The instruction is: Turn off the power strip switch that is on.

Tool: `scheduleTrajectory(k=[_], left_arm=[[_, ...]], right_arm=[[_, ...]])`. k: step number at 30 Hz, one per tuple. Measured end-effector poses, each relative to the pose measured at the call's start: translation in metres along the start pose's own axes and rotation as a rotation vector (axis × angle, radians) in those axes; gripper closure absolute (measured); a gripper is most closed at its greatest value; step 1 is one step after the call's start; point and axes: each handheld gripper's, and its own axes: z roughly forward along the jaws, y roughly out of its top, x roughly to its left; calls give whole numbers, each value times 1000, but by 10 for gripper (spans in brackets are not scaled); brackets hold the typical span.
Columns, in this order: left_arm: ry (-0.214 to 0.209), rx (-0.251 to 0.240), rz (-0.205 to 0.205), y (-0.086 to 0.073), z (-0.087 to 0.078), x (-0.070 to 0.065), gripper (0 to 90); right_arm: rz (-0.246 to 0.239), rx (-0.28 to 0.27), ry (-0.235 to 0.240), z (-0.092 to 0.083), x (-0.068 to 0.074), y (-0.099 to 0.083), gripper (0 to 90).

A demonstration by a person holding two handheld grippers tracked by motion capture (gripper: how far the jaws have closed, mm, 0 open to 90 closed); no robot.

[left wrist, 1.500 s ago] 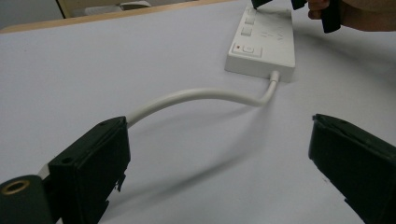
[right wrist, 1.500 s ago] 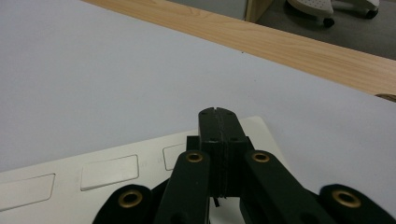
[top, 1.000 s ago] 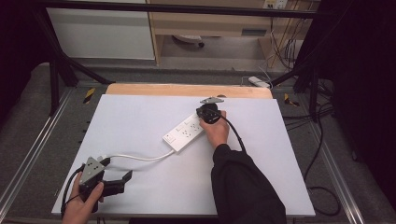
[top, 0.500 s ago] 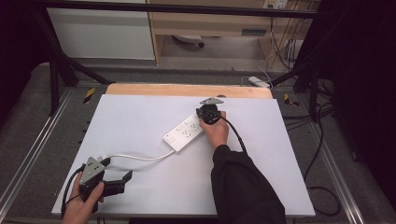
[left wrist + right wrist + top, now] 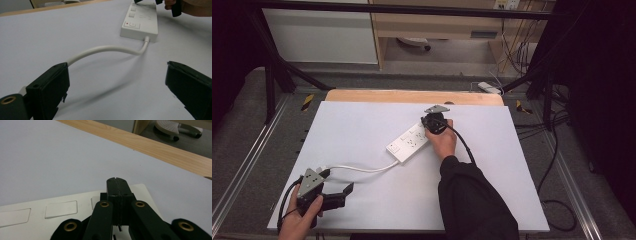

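A white rectangular plastic power strip (image 5: 409, 144) lies diagonally near the middle of the pale grey table top (image 5: 362, 125), its far end toward the light wooden strip (image 5: 412, 96) along the table's back edge. Its upper face carries a row of flat square sockets and, at the near end, a small switch with a red mark (image 5: 132, 24). A round white cable (image 5: 105, 49) leaves that near end and curves toward the left gripper (image 5: 343, 194), whose black jaws stand wide apart above the bare table, holding nothing. The right gripper (image 5: 117, 186), held in the person's right hand (image 5: 443, 140), has its jaws pressed together over the strip's far end.
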Motion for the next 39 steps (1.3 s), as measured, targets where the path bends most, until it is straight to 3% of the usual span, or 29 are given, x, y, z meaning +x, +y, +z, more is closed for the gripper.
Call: scheduleTrajectory(k=[20, 31, 36, 39], left_arm=[[6, 18, 2, -1, 1, 0, 53], [17, 4, -1, -1, -1, -2, 53], [22, 6, 2, -1, 0, -2, 53], [26, -1, -5, -1, -1, -3, 53]], right_arm=[[11, -26, 27, -18, 0, 6, 900], [49, -45, 31, -41, -6, 3, 900], [42, -52, 40, -52, -7, 5, 900], [71, -68, 59, -58, -8, 6, 900]])
